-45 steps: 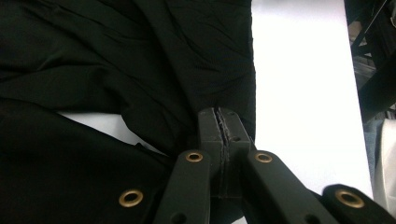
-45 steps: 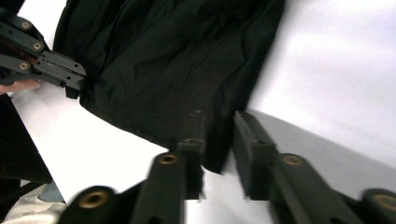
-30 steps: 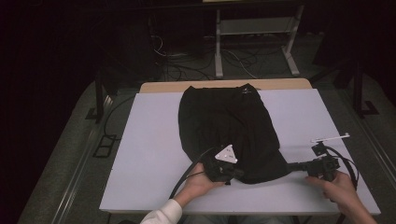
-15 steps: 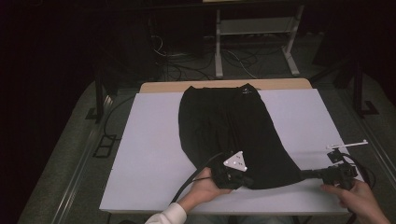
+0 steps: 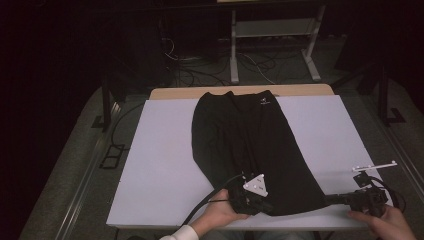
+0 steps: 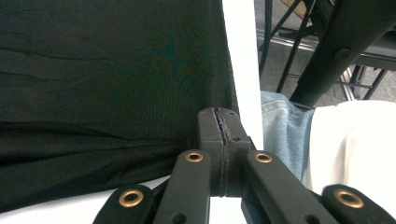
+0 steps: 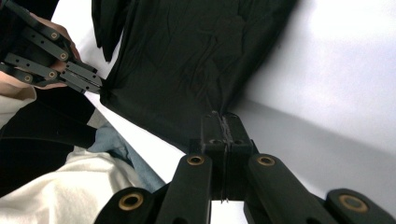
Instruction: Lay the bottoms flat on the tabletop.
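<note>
Two grippers, left (image 5: 264, 205) and right (image 5: 334, 200), fingers clamped on the limp black garment's (image 5: 250, 145) near hem corners; likely light, drapes easily.

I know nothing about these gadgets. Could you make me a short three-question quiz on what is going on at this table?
1. True or false: both pairs of fingers are pinched shut on the black garment.
2. Which edge of the garment is gripped: A, the far edge, or B, the edge nearest the person?
3. What does the garment lie on?

Key:
1. True: the left gripper and the right gripper each clamp a corner.
2. B.
3. A white table.
</note>
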Demonstrator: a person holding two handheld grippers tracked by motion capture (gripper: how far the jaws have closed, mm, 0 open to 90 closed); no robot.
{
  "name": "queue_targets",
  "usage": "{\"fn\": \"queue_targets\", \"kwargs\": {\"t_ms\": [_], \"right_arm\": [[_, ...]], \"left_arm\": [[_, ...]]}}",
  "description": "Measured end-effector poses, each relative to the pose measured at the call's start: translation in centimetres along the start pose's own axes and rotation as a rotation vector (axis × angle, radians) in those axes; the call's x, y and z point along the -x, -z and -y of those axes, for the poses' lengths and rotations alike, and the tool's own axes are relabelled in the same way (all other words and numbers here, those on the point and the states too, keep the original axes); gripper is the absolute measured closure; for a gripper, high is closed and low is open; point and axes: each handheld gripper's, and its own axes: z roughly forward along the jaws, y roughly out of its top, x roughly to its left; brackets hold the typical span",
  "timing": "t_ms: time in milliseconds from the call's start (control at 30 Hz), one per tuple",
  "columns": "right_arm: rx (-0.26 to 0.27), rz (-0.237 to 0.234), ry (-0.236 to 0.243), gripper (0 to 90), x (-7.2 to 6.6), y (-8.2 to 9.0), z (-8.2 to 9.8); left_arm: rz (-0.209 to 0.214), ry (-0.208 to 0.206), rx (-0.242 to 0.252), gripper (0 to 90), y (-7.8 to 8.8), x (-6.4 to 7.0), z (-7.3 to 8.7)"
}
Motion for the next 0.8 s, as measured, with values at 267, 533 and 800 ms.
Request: {"fn": "queue_targets", "kwargs": {"t_ms": [267, 533, 800], "right_arm": [[-0.012, -0.004, 0.000, 88.3, -0.2, 0.2, 1.0], [-0.027, -0.001, 0.010, 88.3, -0.4, 0.5, 1.8], [-0.035, -0.008, 0.015, 88.3, -0.6, 0.8, 2.0]], "left_arm": [[0.021, -0.001, -0.004, 89.8, -0.3, 0.5, 0.3], [0.041, -0.008, -0.009, 89.7, -0.7, 1.3, 0.2], [0.056, -0.008, -0.019, 89.7, -1.1, 1.7, 0.3]]}}
